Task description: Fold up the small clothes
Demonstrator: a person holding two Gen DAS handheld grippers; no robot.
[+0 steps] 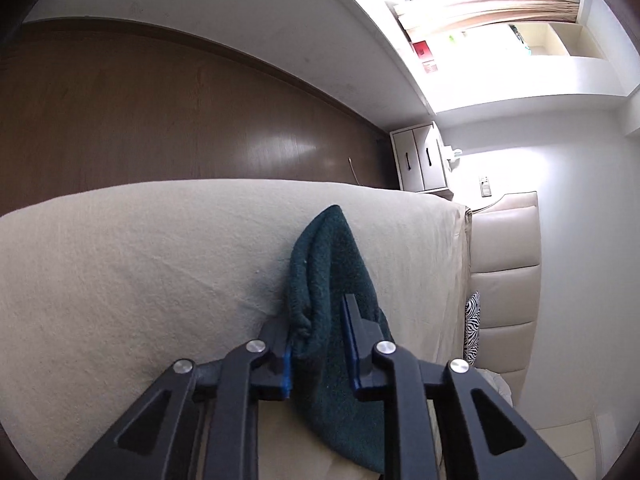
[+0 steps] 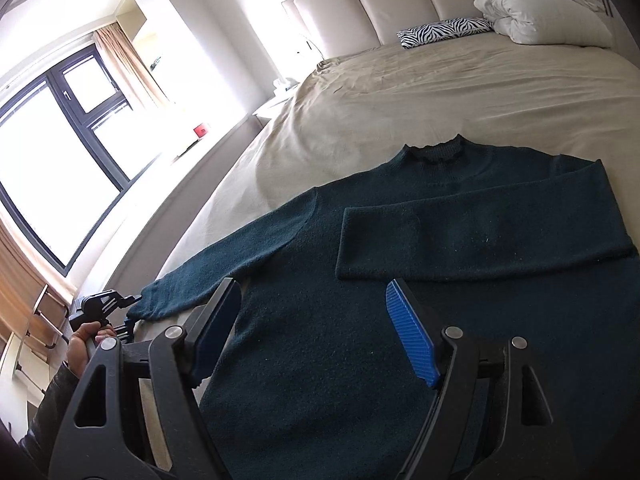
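Left wrist view: left gripper [image 1: 320,344] jaws grip sweater [image 1: 328,280] cuff; right gripper [image 2: 316,332] jaws gape empty.

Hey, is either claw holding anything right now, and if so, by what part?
The left claw grips the dark green sweater by its left sleeve cuff. The right claw hangs open above the sweater, holding nothing.

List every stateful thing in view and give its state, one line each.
Dark green knit sweater: spread flat on bed, one sleeve folded across chest, the other stretched out.
Left gripper: fingers around the outstretched sleeve's cuff; whether clamped is unclear.
Right gripper: open, over the sweater body.
White duvet: bunched at the headboard.
Beige bed sheet: wrinkled.
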